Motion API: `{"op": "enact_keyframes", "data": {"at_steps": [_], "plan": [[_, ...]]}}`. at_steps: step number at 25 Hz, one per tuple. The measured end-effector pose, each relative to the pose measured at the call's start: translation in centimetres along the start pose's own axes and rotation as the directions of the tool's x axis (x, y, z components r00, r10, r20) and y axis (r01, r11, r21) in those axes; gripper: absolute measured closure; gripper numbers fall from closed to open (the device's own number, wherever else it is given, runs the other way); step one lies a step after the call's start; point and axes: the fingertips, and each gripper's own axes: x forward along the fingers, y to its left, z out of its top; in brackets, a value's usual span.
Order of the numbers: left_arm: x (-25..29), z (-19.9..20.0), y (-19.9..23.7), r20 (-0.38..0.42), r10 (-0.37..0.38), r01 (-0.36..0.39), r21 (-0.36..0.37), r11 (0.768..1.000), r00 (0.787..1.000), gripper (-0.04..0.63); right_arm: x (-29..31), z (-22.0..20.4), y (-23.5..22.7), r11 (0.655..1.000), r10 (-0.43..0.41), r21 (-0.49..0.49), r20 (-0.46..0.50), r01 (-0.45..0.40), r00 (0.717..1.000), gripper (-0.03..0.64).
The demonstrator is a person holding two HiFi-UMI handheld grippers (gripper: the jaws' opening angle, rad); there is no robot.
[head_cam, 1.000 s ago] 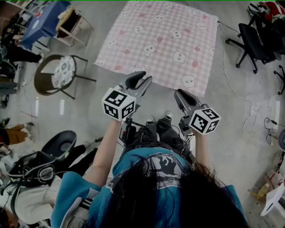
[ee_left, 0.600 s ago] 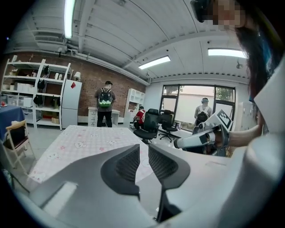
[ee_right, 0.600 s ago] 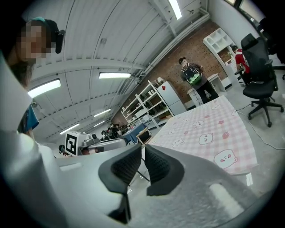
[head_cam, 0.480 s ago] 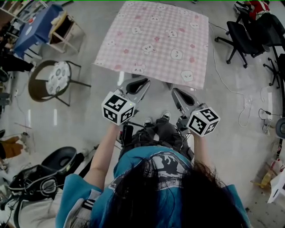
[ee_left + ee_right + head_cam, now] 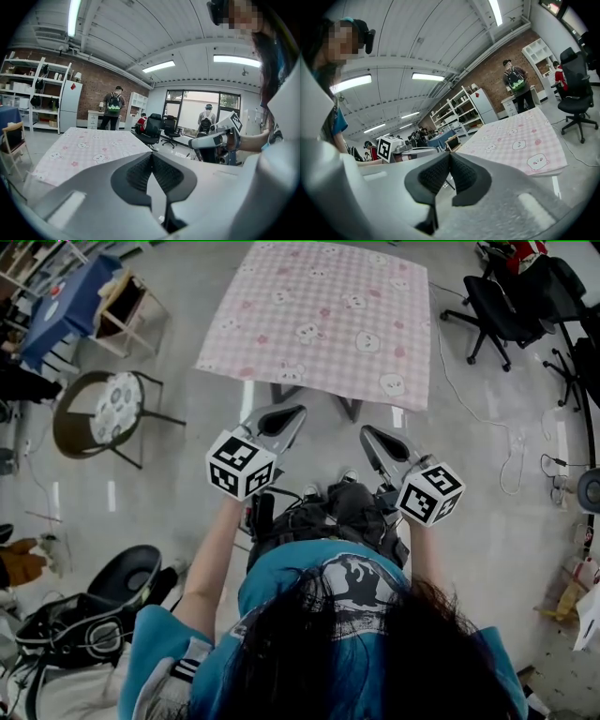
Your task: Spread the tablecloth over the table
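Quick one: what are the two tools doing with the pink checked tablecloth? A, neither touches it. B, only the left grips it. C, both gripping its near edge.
A: the tablecloth lies spread flat, and the left tool and right tool hang short of its near edge, shut on nothing.

tablecloth (image 5: 323, 320) — covers table (image 5: 349, 409) | left gripper (image 5: 291, 412), right gripper (image 5: 368, 433) — clear of it

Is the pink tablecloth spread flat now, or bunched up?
Spread. The tablecloth lies flat over the table, no folds visible; the left gripper and right gripper are both shut, clear of it.
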Motion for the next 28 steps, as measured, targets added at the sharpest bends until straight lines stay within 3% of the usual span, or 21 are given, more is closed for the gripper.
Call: {"op": "enact_keyframes", "data": {"at_steps": [8, 20, 28], "plan": [[-0.8, 0.1, -0.1, 0.027, -0.008, 0.009, -0.028, 1.000, 1.000, 0.581, 0.2, 0.0, 0.4, 0.999, 0.004, -0.050, -0.007, -0.004, 1.000, 0.615], [-0.8, 0.3, 0.1, 0.055, 0.012, -0.007, -0.079, 0.997, 0.998, 0.581, 0.6, 0.5, 1.0, 0.999, 0.046, -0.002, 0.008, -0.046, 0.999, 0.615], [-0.5, -1.5, -0.2, 0.019, -0.016, 0.017, -0.086, 0.996, 1.000, 0.581, 0.7, -0.5, 0.7, 0.999, 0.030, 0.011, 0.004, -0.030, 1.000, 0.615]]}}
